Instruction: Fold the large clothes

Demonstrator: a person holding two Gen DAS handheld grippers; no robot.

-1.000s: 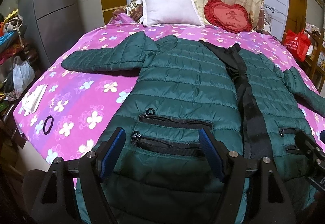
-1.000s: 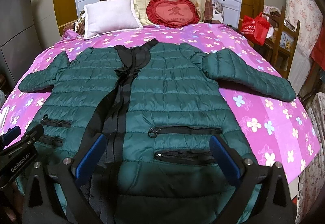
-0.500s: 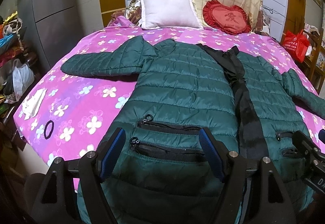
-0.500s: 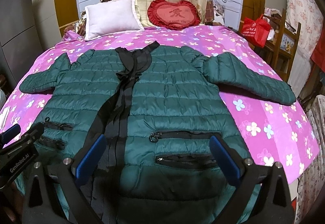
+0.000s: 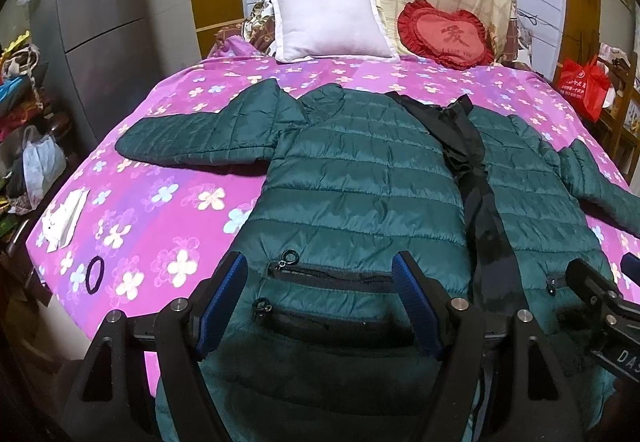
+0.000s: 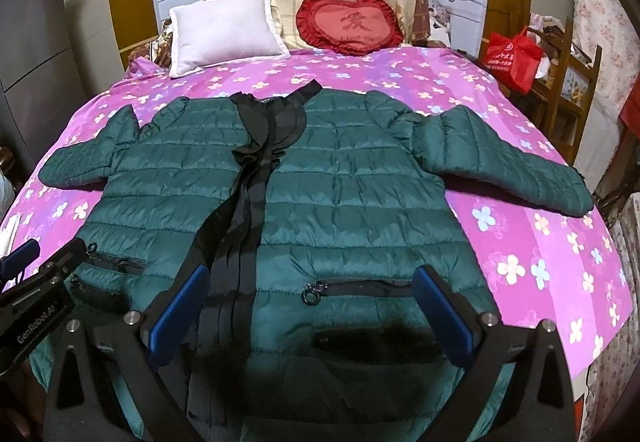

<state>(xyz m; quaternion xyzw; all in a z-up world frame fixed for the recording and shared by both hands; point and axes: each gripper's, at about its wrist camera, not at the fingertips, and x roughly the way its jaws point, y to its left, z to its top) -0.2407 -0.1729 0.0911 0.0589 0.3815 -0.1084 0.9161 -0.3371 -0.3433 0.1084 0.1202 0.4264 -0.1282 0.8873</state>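
While the green jacket (image 5: 360,177) lay spread flat on the pink flowered bedspread (image 5: 160,201), front up and both sleeves stretched out sideways, the left gripper (image 5: 320,302) hovered above its hem with fingers wide apart, gripping nothing. Beside it, the right gripper (image 6: 308,316) hung over the other half, equally wide and empty. A white pillow (image 6: 224,29) and red heart cushion (image 6: 352,23) sat beyond the collar.

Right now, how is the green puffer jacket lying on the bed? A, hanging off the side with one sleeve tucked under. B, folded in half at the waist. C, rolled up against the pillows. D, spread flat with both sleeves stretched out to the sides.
D: the green puffer jacket lies flat, front up, on the bed, one sleeve reaching out to each side.
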